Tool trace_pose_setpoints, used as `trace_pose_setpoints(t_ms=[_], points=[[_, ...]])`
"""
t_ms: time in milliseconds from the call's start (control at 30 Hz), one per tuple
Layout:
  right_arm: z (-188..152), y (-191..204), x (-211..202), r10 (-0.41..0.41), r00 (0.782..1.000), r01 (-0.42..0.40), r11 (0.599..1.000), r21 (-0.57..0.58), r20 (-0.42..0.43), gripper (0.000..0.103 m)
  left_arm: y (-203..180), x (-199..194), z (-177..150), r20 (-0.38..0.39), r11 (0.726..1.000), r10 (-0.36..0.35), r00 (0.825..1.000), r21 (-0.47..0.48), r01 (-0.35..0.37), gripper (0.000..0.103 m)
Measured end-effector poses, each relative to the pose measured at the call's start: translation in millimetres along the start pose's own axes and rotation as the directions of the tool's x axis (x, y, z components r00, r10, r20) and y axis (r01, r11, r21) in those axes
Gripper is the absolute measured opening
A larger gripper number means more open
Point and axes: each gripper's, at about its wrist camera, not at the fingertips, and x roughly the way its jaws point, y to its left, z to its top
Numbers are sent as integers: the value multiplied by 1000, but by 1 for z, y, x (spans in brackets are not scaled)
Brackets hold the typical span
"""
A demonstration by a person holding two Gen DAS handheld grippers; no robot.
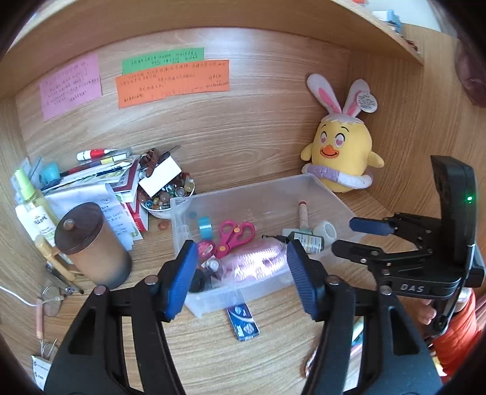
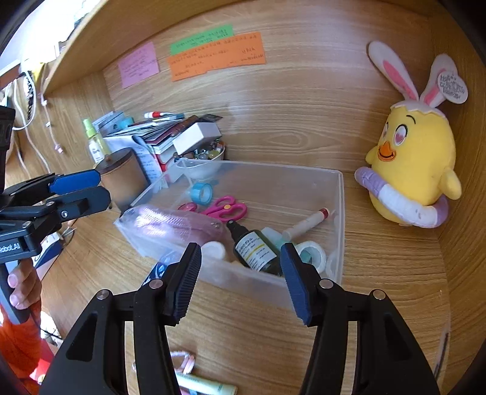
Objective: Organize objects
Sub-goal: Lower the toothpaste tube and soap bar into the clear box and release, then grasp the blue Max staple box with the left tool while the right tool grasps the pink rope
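We see a home study corner: a wooden surface [image 1: 212,349] closed in by wooden walls, with a shelf [image 1: 379,27] above. Handwritten paper notes [image 1: 173,83] stick on the far wall, and a plush chick [image 2: 416,158] sits at the right.

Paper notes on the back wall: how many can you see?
3. A pink note is on the left, a green note is to its right, and an orange note sits just below the green one, overlapping it. None seems hidden.
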Motion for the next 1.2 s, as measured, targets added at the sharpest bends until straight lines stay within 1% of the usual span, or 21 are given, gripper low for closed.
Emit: trace_pose_setpoints(t_ms=[67,133,200,300,400,467,567,633,700,767,833,867,933,1067,1200], points=[[-6,3,-7,5,1000,-5,1000,-7,-2,52,-1,-3,-6,-4,1000,5,1000,7,-5,65],[-13,6,-11,38,999,-38,999,1,-18,52,-1,-3,-14,-21,1000,13,1000,8,-13,65],[-22,8,-11,69,997,-68,998,15,-44,52,-1,0,-21,-40,1000,21,999,6,-21,65],[-38,13,-6,82,993,-79,996,26,-89,52,2,5,-35,-75,999,30,997,-7,-31,65],[-54,18,3,104,985,-99,994,44,-141,52,5,13,-52,-113,999,14,993,-39,-19,65],[-64,23,10,101,980,-95,995,43,-174,51,7,20,-62,-144,998,14,989,-55,-22,65],[-75,32,18,88,973,-86,996,16,-215,43,12,34,-77,-203,996,8,979,-82,-25,65],[-80,36,22,78,969,-82,997,-5,-234,33,14,43,-85,-239,995,7,971,-92,-30,65],[-83,42,24,58,967,-68,997,-35,-247,28,15,50,-91,-268,995,1,963,-100,-29,65],[-86,45,25,44,967,-62,996,-65,-251,24,16,55,-95,-288,994,-4,958,-104,-27,65],[-88,49,26,39,966,-63,994,-87,-256,15,15,60,-97,-303,994,-9,953,-107,-25,65],[-90,51,26,31,968,-57,994,-98,-251,13,13,62,-98,-309,994,-13,951,-107,-21,65],[-91,53,26,14,970,-44,992,-117,-243,12,11,67,-98,-320,994,-19,947,-107,-16,65],[-89,52,25,18,974,-44,993,-108,-227,11,7,76,-96,-334,994,-13,943,-104,-23,65],[-78,44,16,17,984,-31,996,-80,-175,11,5,81,-91,-333,993,-4,943,-113,-36,65]])
